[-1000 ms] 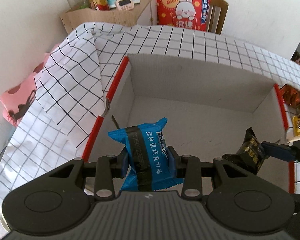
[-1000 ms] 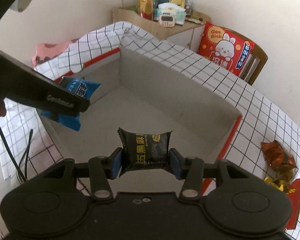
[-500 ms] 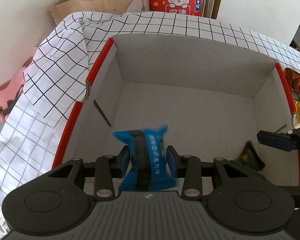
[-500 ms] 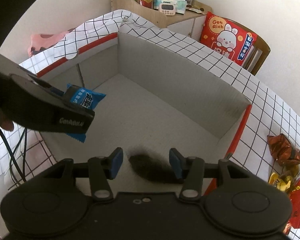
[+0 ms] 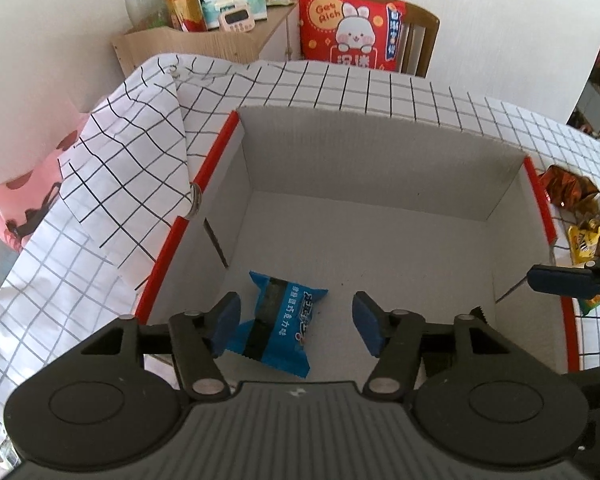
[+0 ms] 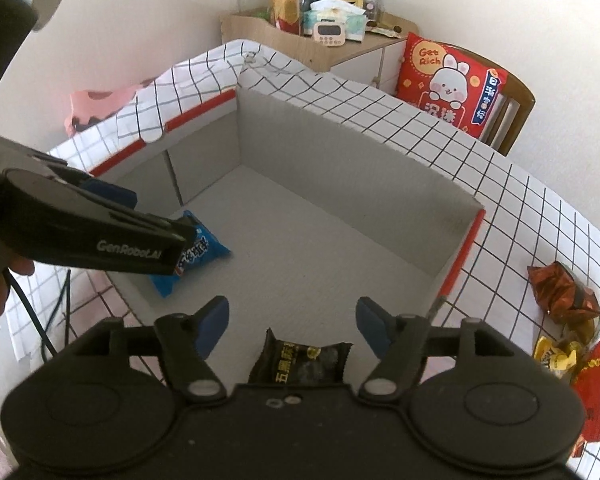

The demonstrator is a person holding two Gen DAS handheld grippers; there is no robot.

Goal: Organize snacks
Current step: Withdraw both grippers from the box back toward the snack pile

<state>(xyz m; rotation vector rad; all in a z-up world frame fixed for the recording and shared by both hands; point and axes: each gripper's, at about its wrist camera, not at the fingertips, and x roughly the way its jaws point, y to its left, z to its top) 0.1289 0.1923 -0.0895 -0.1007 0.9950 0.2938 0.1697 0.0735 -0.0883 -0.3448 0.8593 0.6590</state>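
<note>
Left tongs (image 5: 296,322): jaws opening, gripping nothing.
Blue snack (image 5: 278,322): loose on the box floor, between and below the left tongs.
Right tongs (image 6: 292,326): jaws opening, gripping nothing.
Black snack (image 6: 300,362): on the box floor, below the right tongs.
Box (image 5: 380,148): open, just ahead of both tongs.
Other snacks (image 6: 560,292): on the worktop, right of the right tongs.

We look down into an open white cardboard box with red-edged flaps (image 5: 380,184) on a black-gridded white tablecloth (image 5: 132,168). Our left gripper (image 5: 296,320) hangs over it, jaws opening, blue pads (image 5: 226,322) clear of the blue foil snack packet (image 5: 280,324) lying on the box floor. The right gripper's blue fingertip (image 5: 560,282) pokes in at the right edge.
</note>
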